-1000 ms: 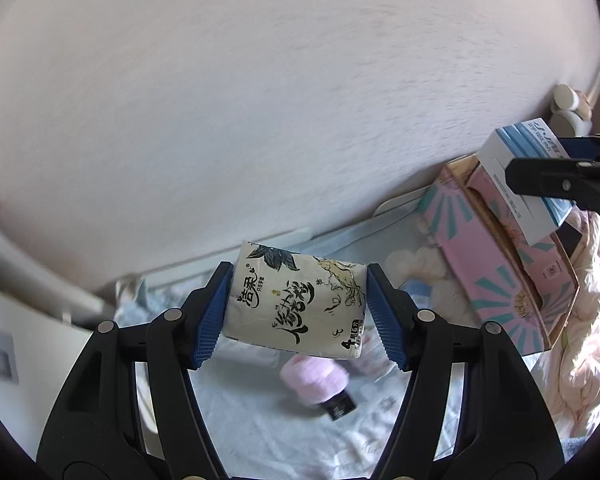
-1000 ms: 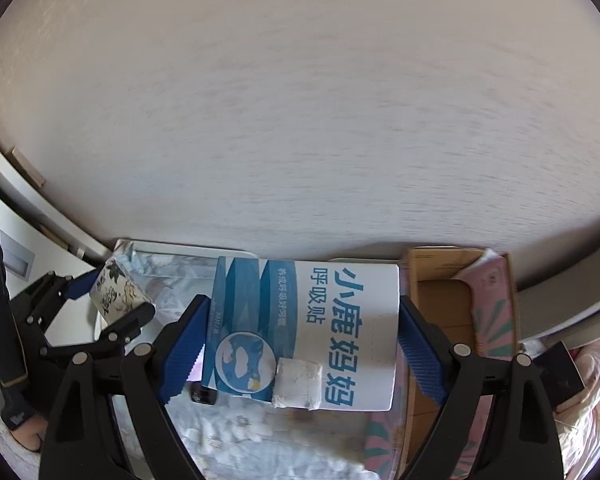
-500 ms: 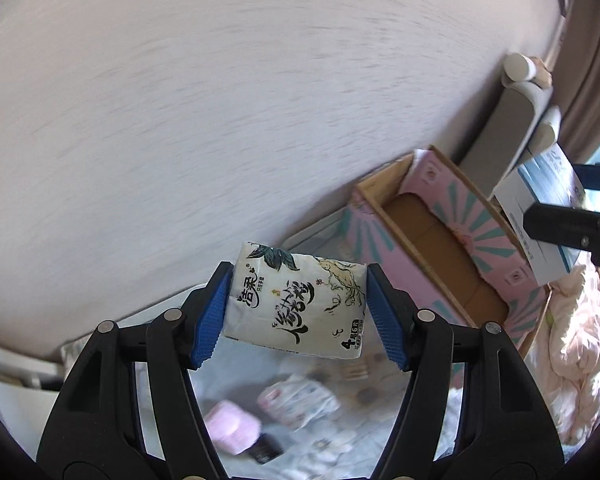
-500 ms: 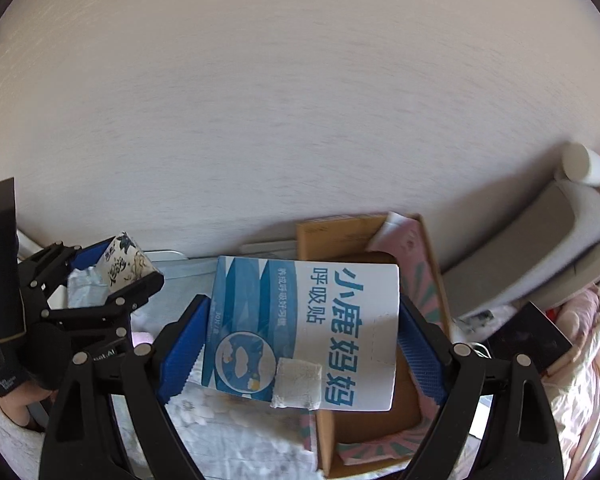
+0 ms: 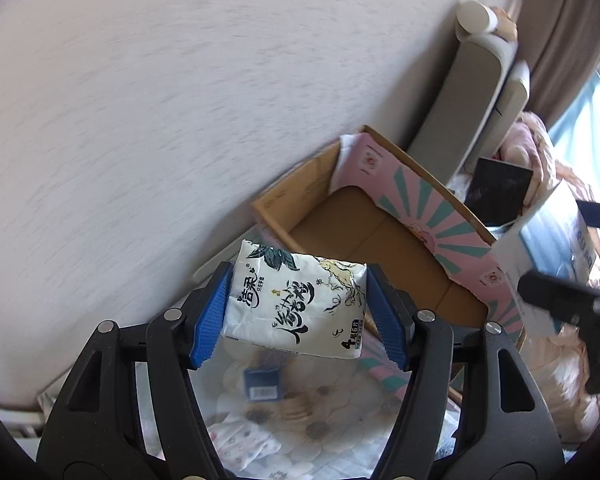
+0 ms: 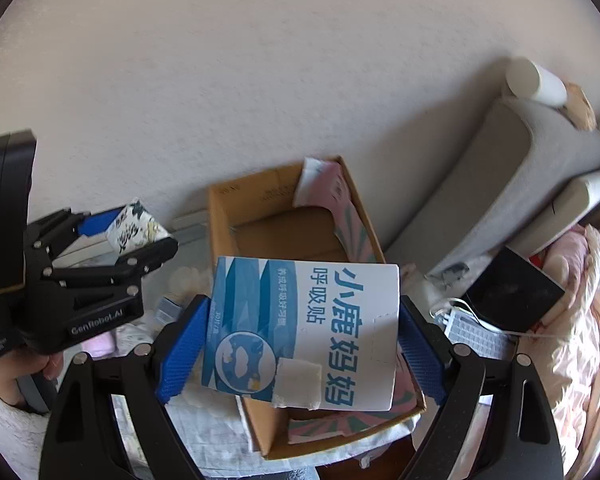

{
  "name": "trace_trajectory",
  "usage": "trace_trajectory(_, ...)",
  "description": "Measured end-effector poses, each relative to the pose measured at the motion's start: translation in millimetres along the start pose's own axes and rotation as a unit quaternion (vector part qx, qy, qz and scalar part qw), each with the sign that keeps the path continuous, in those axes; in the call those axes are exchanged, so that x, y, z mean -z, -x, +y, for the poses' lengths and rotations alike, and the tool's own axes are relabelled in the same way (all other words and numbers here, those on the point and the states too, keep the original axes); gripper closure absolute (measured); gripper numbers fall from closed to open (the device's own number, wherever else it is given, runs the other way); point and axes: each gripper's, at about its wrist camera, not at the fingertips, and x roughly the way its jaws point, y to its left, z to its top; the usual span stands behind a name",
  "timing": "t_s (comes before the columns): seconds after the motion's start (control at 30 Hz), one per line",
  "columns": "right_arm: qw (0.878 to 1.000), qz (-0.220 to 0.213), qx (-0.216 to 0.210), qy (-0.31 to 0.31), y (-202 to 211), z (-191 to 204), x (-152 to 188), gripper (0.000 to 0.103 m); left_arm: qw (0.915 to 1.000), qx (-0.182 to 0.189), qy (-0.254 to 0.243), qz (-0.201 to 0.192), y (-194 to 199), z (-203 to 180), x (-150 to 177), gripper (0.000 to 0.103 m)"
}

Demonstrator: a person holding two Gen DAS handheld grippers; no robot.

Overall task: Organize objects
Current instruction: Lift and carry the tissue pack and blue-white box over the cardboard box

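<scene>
Both grippers had swung across toward the open cardboard box (image 6: 284, 216), which had slid from the frame's edge to its middle. Left gripper (image 5: 296, 312) was clamped on a tissue pack (image 5: 296, 304) beside the box; right gripper (image 6: 300, 340) gripped a blue-and-white carton (image 6: 312, 320) above it.

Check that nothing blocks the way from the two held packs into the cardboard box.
Nothing visible does. The cardboard box is open-topped with a bare floor. The blue and white box in the right gripper hangs over it; the tissue pack in the left gripper is beside it.
</scene>
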Motion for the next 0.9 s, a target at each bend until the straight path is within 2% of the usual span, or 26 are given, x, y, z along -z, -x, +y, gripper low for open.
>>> trace_trajectory(0.47, 0.997, 0.04, -0.012, -0.061, -48.7, -31.3, 23.9, 0.016, 0.9967, 0.02, -0.058, 0.053, -78.1, -45.7, -29.8, 0.041)
trace_trajectory(0.9, 0.992, 0.085, -0.033, -0.085, -105.6, -31.9, 45.5, 0.016, 0.9916, 0.026, -0.083, 0.096, -144.3, -59.8, -22.3, 0.041)
